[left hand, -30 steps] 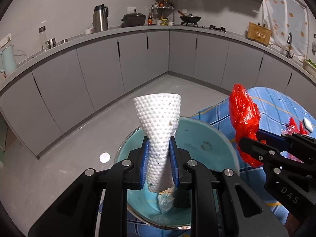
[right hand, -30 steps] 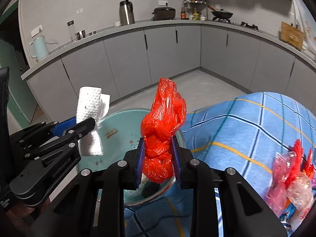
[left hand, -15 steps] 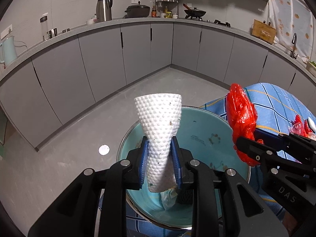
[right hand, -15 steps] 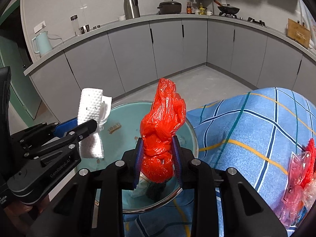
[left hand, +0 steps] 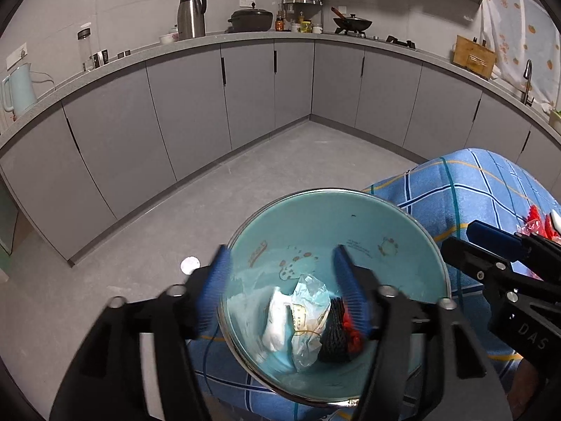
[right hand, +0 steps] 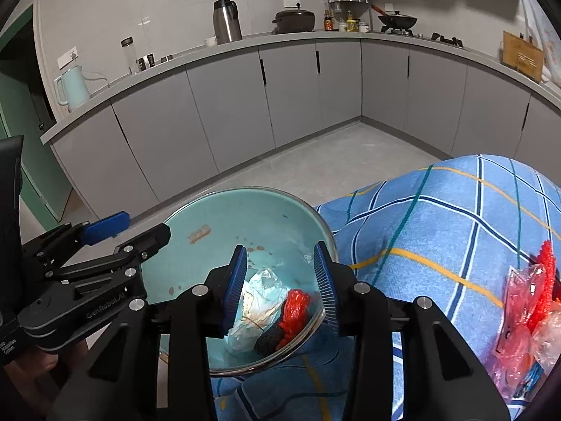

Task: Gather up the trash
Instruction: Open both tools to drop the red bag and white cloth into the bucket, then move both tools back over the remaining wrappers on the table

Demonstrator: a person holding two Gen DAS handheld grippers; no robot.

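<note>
Grey kitchen, blue checked tablecloth (right hand: 455,231); both grippers' fingers spread wide over bowl (left hand: 378,235).

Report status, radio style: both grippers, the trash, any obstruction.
Left gripper open, empty. Right gripper open, empty. Red bag and white paper towel lie in teal bowl. More wrappers on tablecloth. No obstruction.
</note>
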